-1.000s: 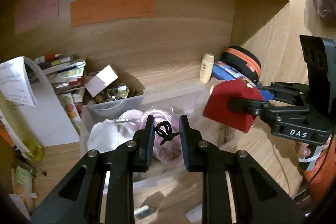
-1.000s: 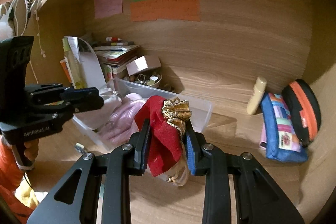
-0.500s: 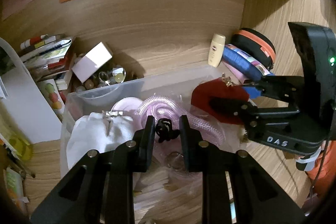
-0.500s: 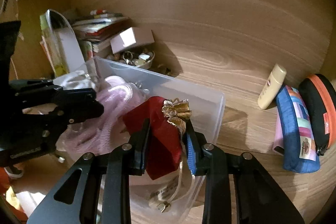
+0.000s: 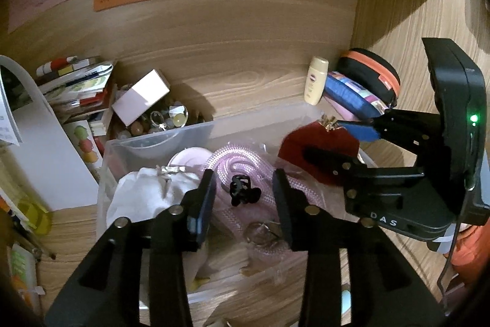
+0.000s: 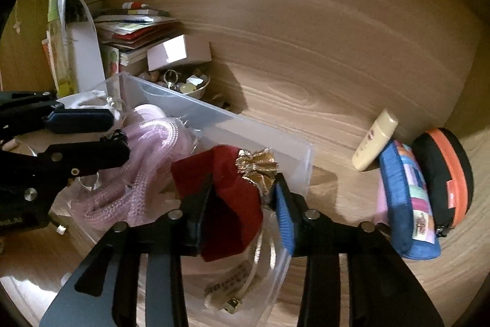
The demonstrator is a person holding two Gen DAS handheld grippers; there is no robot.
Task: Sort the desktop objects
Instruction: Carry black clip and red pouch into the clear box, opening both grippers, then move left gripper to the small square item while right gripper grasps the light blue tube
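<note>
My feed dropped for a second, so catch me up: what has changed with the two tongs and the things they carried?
Both tongs came down over the clear bin. The left tongs are opening and have let go of the black hair clip, now lying on the pink rope. The right tongs are opening around the red pouch, now inside the bin. The lotion tube and zip cases kept their places.

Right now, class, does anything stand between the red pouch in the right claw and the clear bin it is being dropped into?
Nothing visible blocks it. The red pouch hangs between the opening fingers of the right claw, already over the clear bin. Below it lie only bin contents: the pink rope and a tagged trinket.
</note>
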